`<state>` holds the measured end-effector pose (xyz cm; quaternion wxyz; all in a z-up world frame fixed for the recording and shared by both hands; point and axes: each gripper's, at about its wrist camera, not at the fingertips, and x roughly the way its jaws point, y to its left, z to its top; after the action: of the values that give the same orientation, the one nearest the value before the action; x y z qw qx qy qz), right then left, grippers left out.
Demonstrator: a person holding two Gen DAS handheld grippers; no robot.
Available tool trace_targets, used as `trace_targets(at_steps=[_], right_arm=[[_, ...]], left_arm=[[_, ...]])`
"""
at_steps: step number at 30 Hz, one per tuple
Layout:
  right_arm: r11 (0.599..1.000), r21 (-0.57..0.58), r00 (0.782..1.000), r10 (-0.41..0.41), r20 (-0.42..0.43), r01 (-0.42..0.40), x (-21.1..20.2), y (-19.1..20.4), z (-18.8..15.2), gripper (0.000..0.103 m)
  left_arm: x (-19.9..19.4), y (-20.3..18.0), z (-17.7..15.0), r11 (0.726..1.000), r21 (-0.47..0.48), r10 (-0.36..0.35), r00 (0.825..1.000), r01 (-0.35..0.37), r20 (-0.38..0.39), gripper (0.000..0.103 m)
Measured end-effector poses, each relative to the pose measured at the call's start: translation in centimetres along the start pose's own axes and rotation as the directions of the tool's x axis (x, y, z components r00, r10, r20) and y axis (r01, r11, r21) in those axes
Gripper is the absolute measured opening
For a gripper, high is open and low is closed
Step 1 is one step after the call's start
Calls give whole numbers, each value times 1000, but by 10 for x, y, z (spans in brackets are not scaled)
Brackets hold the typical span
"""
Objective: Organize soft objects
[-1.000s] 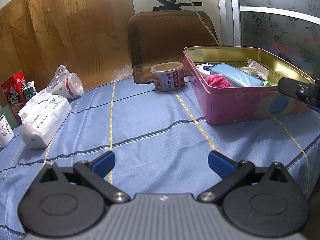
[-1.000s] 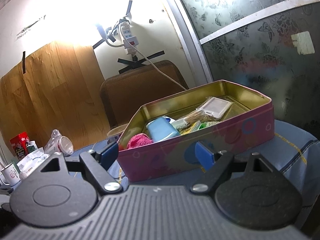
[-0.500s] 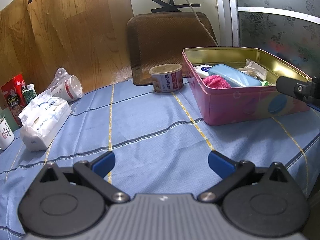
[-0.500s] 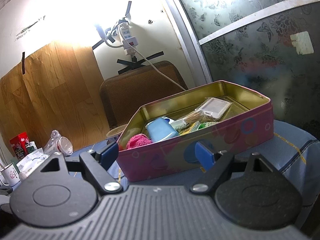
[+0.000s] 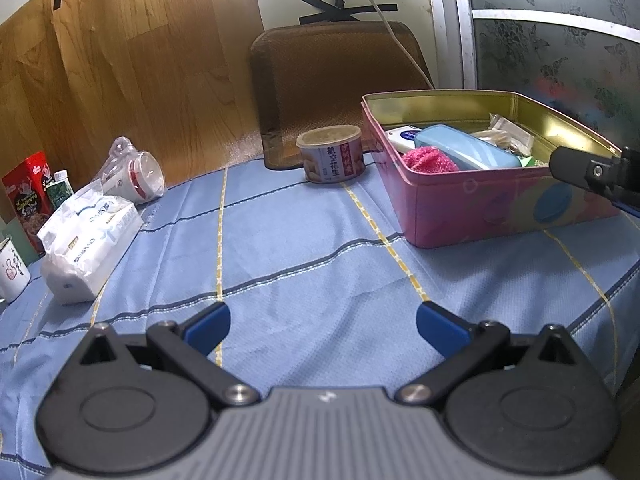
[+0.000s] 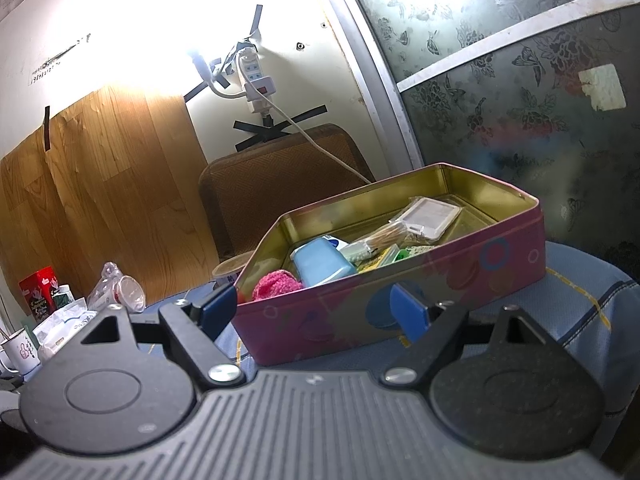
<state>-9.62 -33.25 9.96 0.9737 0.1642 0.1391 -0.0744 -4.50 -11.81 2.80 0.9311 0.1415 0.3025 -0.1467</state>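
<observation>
Hovering wide and empty, the left claw (image 5: 322,322) and right claw (image 6: 312,308) face the pink tin (image 6: 400,308) on the desk (image 5: 280,248), where a fuzzy pink cloth (image 5: 430,162), apparently a sock, lies; the next move needs a soft pick.

A fuzzy pink sock (image 5: 430,161) lies bunched in the pink tin's (image 5: 480,216) near-left corner.

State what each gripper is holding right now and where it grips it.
Nothing is held. The left gripper stands open over the blue tablecloth, and the right gripper is open in front of the pink tin, pads apart from it.
</observation>
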Motion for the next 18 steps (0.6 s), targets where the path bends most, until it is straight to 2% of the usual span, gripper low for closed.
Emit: trace_targets(at_steps=[18], right_arm=[[1000, -1, 1000, -2, -2, 2, 0, 1, -1, 86]], left_arm=[[3, -3, 0, 999, -3, -37, 999, 37, -35, 103]])
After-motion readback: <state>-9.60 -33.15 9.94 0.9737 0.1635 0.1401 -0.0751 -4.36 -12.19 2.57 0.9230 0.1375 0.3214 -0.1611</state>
